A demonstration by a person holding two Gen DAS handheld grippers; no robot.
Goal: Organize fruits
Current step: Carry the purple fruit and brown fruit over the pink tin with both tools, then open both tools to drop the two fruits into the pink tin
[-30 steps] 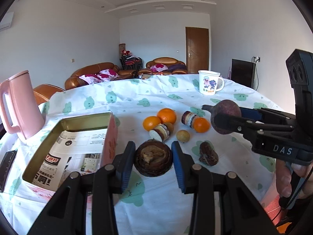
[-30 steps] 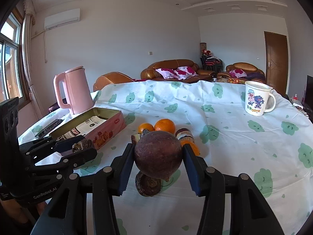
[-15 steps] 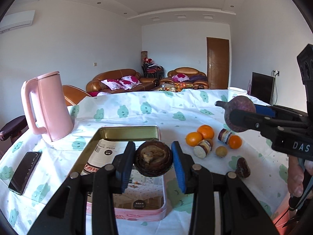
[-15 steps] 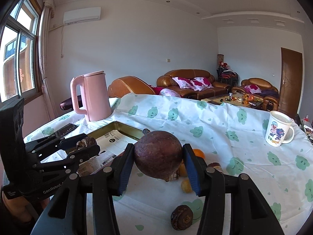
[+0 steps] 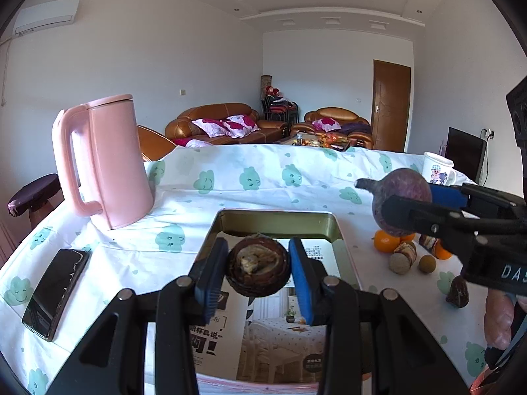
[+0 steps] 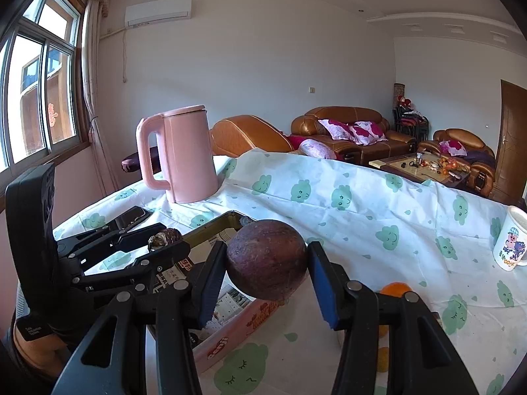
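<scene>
We hold a hand-held gripper in each hand above the table (image 5: 230, 177), which is covered by a cloud-print cloth. The tin (image 5: 276, 219) lies open below us, its gold rim framing a printed sheet inside. A pink kettle (image 5: 108, 161) stands near the tin's far left corner, and a phone (image 5: 56, 293) lies flat near the table's left edge. To the right of the tin the cloth is bare up to the loose fruit: oranges (image 5: 385, 242), a longan (image 5: 427, 264) and a dark piece (image 5: 458, 291). A mug (image 6: 510, 240) sits far right.

Our left hand-held gripper (image 5: 258, 268) is clamped on a brown half shell (image 5: 258, 266), its pale inside facing us, above the tin. Our right hand-held gripper (image 6: 266, 263) pinches a round purple fruit (image 6: 266, 260), over the tin's right wall.
</scene>
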